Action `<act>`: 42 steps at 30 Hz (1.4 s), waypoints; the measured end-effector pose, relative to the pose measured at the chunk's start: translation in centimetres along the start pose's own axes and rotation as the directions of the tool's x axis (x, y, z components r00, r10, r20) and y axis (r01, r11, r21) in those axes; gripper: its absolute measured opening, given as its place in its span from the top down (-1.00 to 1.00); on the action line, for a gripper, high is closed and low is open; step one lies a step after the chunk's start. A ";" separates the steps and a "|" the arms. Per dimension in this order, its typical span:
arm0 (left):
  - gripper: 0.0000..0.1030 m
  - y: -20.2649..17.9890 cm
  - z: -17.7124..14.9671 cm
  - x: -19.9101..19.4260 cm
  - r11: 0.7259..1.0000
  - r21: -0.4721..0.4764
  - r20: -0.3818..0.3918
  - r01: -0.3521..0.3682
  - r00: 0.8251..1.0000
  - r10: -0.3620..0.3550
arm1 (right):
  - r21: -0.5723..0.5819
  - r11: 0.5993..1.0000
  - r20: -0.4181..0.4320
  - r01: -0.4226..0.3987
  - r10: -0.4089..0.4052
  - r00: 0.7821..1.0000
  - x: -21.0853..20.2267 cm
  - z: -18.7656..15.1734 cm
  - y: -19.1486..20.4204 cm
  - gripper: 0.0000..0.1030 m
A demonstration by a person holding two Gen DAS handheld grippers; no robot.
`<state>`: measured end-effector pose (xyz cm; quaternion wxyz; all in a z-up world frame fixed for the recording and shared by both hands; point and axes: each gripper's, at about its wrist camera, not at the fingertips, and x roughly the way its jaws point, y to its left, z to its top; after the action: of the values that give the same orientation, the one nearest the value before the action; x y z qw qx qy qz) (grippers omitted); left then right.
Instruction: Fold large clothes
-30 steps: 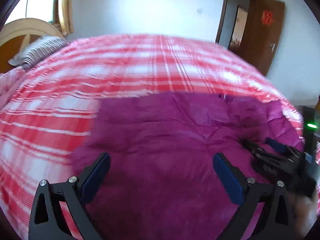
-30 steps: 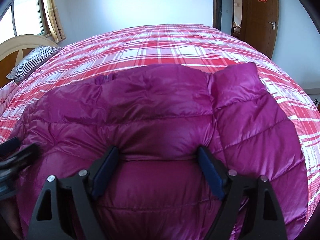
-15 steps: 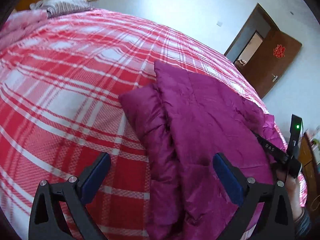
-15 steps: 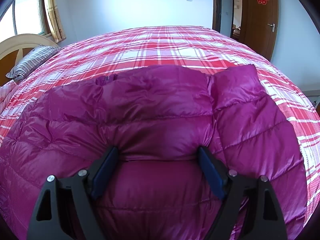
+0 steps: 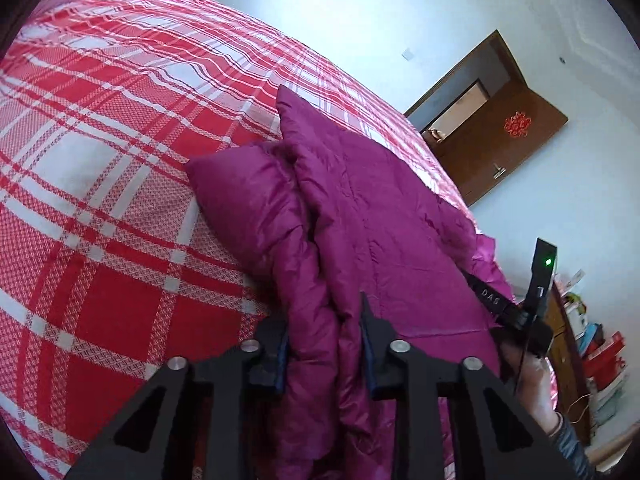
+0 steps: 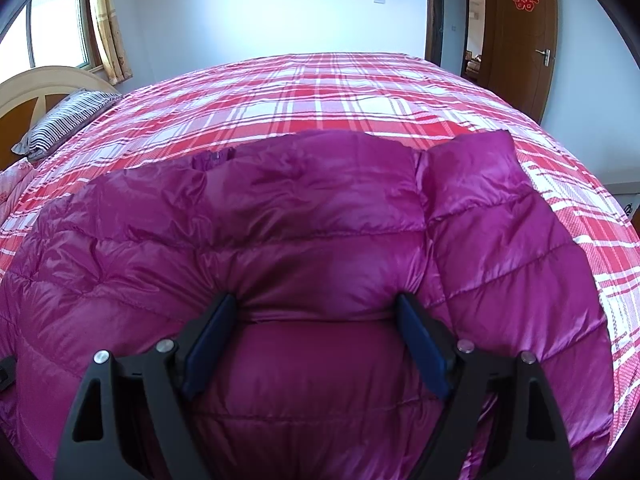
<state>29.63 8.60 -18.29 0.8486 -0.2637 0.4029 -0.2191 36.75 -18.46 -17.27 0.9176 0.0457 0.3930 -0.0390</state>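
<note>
On the red-and-white plaid bedspread (image 6: 360, 92) lies the task item, a large magenta quilted down jacket (image 6: 312, 216), spread flat near the person's edge of the bed with its puffed panels facing up. Its right sleeve (image 6: 500, 208) rests alongside the body panel, separated from it by a stitched seam. The left sleeve (image 5: 256, 216) lies at the jacket's other edge, partly tucked against the torso, and forms a thick ridge of fabric. The left gripper (image 5: 324, 354) straddles this ridge low on the sleeve; its jaws are closing, and bunched magenta fabric fills the gap between the blue pads, which appear to press on it from both sides. This grip point is judged to give control of the sleeve edge so that it can be carried over the body for the first fold. The right gripper (image 6: 316, 340) stands with jaws spread wide, its pads sunk into the padded lower panel on either side of one quilted roll; no pinch is formed. Its placement is judged to be a hold-down that keeps the slippery shell from sliding while the other side is lifted. A striped pillow (image 6: 64, 120) sits at the headboard, well apart from the work. Down filling compresses easily, so a shallow bite may slip.
</note>
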 end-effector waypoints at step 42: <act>0.35 -27.0 -7.7 12.9 0.726 0.676 -0.045 0.125 0.991 -0.129 | 0.194 0.907 0.357 -0.374 0.290 0.888 -16.9 0.1 -20.4 -0.66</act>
<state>26.63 -21.73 -12.94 0.8704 0.0355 0.2744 -0.4073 23.05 -38.12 -6.01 0.9480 0.2247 0.2165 0.0622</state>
